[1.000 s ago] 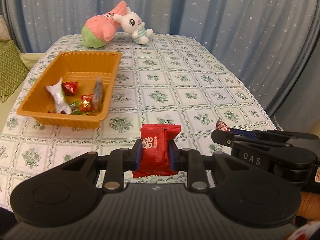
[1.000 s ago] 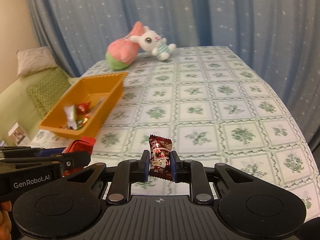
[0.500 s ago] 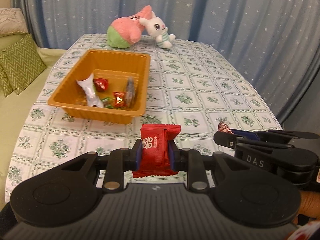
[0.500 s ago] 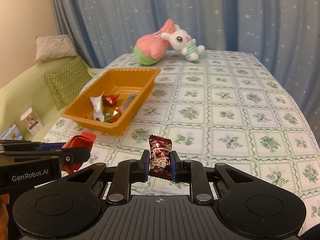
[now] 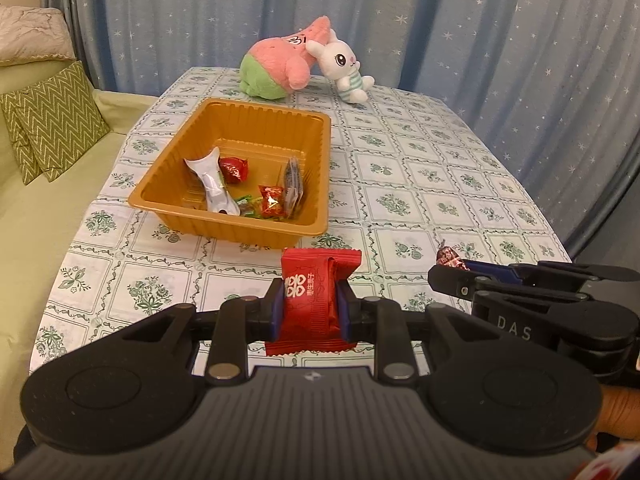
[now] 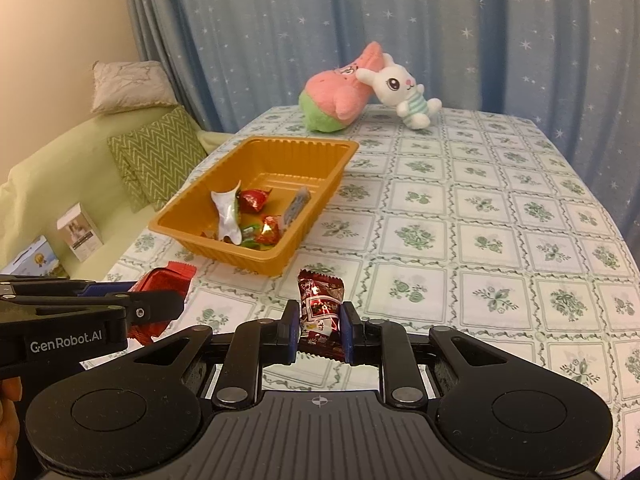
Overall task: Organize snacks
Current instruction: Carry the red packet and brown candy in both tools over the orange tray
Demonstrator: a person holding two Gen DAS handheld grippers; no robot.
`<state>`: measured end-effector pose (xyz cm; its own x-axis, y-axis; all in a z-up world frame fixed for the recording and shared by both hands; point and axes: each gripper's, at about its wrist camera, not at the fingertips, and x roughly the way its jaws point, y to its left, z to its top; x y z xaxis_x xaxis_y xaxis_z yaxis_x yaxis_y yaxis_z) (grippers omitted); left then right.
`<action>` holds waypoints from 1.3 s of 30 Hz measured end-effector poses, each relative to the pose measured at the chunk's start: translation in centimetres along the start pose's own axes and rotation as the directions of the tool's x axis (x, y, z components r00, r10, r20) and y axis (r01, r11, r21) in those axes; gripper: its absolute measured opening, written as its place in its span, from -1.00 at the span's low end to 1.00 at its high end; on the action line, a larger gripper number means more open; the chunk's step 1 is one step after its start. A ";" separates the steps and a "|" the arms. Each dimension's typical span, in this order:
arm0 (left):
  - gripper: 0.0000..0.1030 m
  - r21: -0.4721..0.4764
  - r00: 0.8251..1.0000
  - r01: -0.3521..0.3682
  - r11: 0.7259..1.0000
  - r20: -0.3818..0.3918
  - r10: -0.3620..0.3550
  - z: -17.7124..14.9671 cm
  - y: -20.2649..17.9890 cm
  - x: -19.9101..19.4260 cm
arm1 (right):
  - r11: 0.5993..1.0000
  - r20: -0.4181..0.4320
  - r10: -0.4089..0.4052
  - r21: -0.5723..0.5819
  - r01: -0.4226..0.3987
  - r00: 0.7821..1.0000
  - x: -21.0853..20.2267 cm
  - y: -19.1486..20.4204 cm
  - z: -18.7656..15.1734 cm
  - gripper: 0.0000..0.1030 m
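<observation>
My left gripper [image 5: 311,304] is shut on a bright red snack packet [image 5: 316,288] and holds it above the table, short of the orange tray [image 5: 192,168]. My right gripper [image 6: 319,326] is shut on a dark red candy wrapper [image 6: 320,300], also above the table near the tray's [image 6: 320,184] front corner. The tray holds several wrapped snacks [image 5: 236,188]. The right gripper shows at the right of the left wrist view [image 5: 452,270]. The left gripper shows at the left of the right wrist view [image 6: 168,300].
A pink and green plush [image 5: 276,64] and a white rabbit plush [image 5: 340,68] lie at the table's far end. A green sofa with zigzag cushions [image 5: 52,120] stands left of the table. Blue starred curtains hang behind. Small boxes [image 6: 76,232] sit on the sofa.
Both grippers have pulled back and swung left with their snacks still held. The tray now sits more centred and a little farther ahead in both views.
</observation>
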<state>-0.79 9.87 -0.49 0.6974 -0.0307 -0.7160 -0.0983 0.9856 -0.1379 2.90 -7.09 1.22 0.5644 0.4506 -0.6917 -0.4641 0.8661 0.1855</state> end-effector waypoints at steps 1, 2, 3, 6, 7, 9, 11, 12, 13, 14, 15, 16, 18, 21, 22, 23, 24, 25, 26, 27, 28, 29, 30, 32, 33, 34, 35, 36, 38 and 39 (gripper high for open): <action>-0.54 -0.003 1.000 0.000 1.000 0.000 0.000 0.0 0.1 0.0 | 1.000 0.000 0.001 -0.001 -0.001 1.000 0.0 0.1 0.0 -0.58; -0.54 -0.004 1.000 -0.001 1.000 0.000 0.001 0.0 0.1 0.0 | 1.000 0.001 0.003 -0.003 -0.003 1.000 0.1 0.1 0.1 -0.58; -0.54 -0.005 1.000 -0.002 1.000 0.000 0.002 0.1 0.2 0.0 | 1.000 0.001 0.004 -0.004 -0.004 1.000 0.1 0.2 0.1 -0.58; -0.54 -0.006 1.000 -0.001 1.000 0.002 0.001 0.1 0.3 -0.1 | 1.000 0.001 0.007 -0.003 -0.007 1.000 0.2 0.3 0.2 -0.58; -0.54 -0.006 1.000 -0.001 1.000 0.002 0.001 0.2 0.3 -0.1 | 1.000 0.002 0.008 -0.004 -0.008 1.000 0.2 0.3 0.2 -0.58; -0.54 -0.007 1.000 -0.001 1.000 0.004 0.001 0.3 0.5 -0.1 | 1.000 0.001 0.010 -0.005 -0.010 1.000 0.4 0.4 0.2 -0.58; -0.54 -0.007 1.000 -0.003 1.000 0.006 0.003 0.4 0.6 -0.1 | 1.000 0.000 0.013 -0.008 -0.013 1.000 0.5 0.5 0.3 -0.58; -0.54 -0.007 1.000 -0.004 1.000 0.006 0.004 0.4 0.6 -0.1 | 1.000 -0.001 0.014 -0.009 -0.014 1.000 0.6 0.6 0.4 -0.58; -0.54 -0.009 1.000 -0.004 1.000 0.007 0.004 0.5 0.8 -0.1 | 1.000 -0.002 0.015 -0.011 -0.015 1.000 0.7 0.7 0.5 -0.58; -0.54 -0.010 1.000 -0.004 1.000 0.008 0.004 0.6 0.9 -0.1 | 1.000 -0.003 0.017 -0.014 -0.017 1.000 0.8 0.8 0.6 -0.58; -0.54 -0.011 1.000 -0.006 1.000 0.010 0.006 0.7 1.0 -0.2 | 1.000 -0.003 0.017 -0.017 -0.017 1.000 0.9 0.9 0.7 -0.58; -0.54 -0.010 1.000 -0.009 1.000 0.012 0.009 0.9 1.2 -0.2 | 1.000 -0.004 0.018 -0.020 -0.018 1.000 1.1 1.1 0.9 -0.58; -0.54 -0.014 1.000 -0.014 1.000 0.017 0.015 1.2 1.6 -0.2 | 0.999 -0.006 0.022 -0.023 -0.022 1.000 1.4 1.4 1.2 -0.58; -0.54 -0.014 0.999 -0.025 1.000 0.025 0.025 1.8 2.2 -0.2 | 0.999 -0.012 0.028 -0.031 -0.029 1.000 2.0 1.9 1.6 -0.58; -0.54 -0.015 0.999 -0.029 0.999 0.027 0.029 2.1 2.4 -0.2 | 0.999 -0.013 0.030 -0.034 -0.031 0.999 2.2 2.1 1.8 -0.58; -0.54 -0.015 0.999 -0.032 0.999 0.030 0.032 2.3 2.6 -0.2 | 0.999 -0.014 0.033 -0.037 -0.033 0.999 2.4 2.3 2.0 -0.58; -0.54 -0.016 0.999 -0.035 0.999 0.033 0.036 2.5 2.8 -0.2 | 0.999 -0.014 0.036 -0.039 -0.037 0.999 2.6 2.6 2.2 -0.58; -0.54 -0.016 0.999 -0.039 0.999 0.036 0.040 2.8 3.1 -0.2 | 0.998 -0.013 0.040 -0.041 -0.040 0.999 2.8 2.7 2.4 -0.58; -0.54 -0.016 0.998 -0.042 0.999 0.040 0.042 3.1 3.3 -0.2 | 0.998 -0.013 0.043 -0.044 -0.043 0.999 3.0 3.0 2.6 -0.58; -0.54 -0.018 0.998 -0.044 0.999 0.043 0.045 3.4 3.6 -0.2 | 0.998 -0.013 0.046 -0.047 -0.047 0.999 3.2 3.2 2.8 -0.58; -0.54 -0.017 0.998 -0.047 0.999 0.044 0.048 3.7 3.8 -0.1 | 0.998 -0.013 0.050 -0.049 -0.050 0.999 3.5 3.4 3.0 -0.58; -0.54 -0.016 0.998 -0.050 0.999 0.045 0.051 3.9 4.1 -0.1 | 0.997 -0.013 0.053 -0.051 -0.053 0.999 3.7 3.5 3.2 -0.58; -0.54 -0.015 0.998 -0.052 0.999 0.045 0.053 4.1 4.3 0.0 | 0.997 -0.013 0.056 -0.052 -0.056 0.998 3.9 3.7 3.4 -0.58; -0.54 -0.012 0.998 -0.055 0.998 0.043 0.056 4.5 4.8 0.2 | 0.996 -0.014 0.060 -0.057 -0.061 0.998 4.4 4.0 3.8 -0.58; -0.54 -0.010 0.997 -0.058 0.998 0.043 0.058 4.7 5.0 0.4 | 0.996 -0.014 0.062 -0.059 -0.063 0.998 4.7 4.2 4.0 -0.58; -0.54 -0.008 0.997 -0.060 0.998 0.043 0.060 4.9 5.2 0.5 | 0.996 -0.015 0.064 -0.060 -0.065 0.998 4.9 4.3 4.2 -0.58; -0.54 -0.007 0.997 -0.062 0.998 0.044 0.062 5.1 5.4 0.6 | 0.996 -0.015 0.066 -0.062 -0.067 0.998 5.2 4.4 4.4 -0.58; -0.54 -0.006 0.997 -0.063 0.998 0.045 0.063 5.3 5.6 0.6 | 0.996 -0.016 0.067 -0.064 -0.068 0.998 5.5 4.6 4.6 -0.58; -0.54 -0.006 0.997 -0.065 0.998 0.046 0.065 5.7 5.9 0.9 | 0.995 -0.018 0.070 -0.065 -0.071 0.997 6.0 4.7 5.0 -0.58; -0.54 -0.005 0.997 -0.065 0.998 0.046 0.065 5.9 6.0 1.0 | 0.995 -0.018 0.071 -0.066 -0.072 0.997 6.2 4.8 5.2 -0.58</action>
<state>3.53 16.78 2.00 0.7217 0.0416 -0.6910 -0.1473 0.9846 -0.0945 7.73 1.02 1.40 0.5180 0.5068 -0.6891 -0.5473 0.8154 0.1884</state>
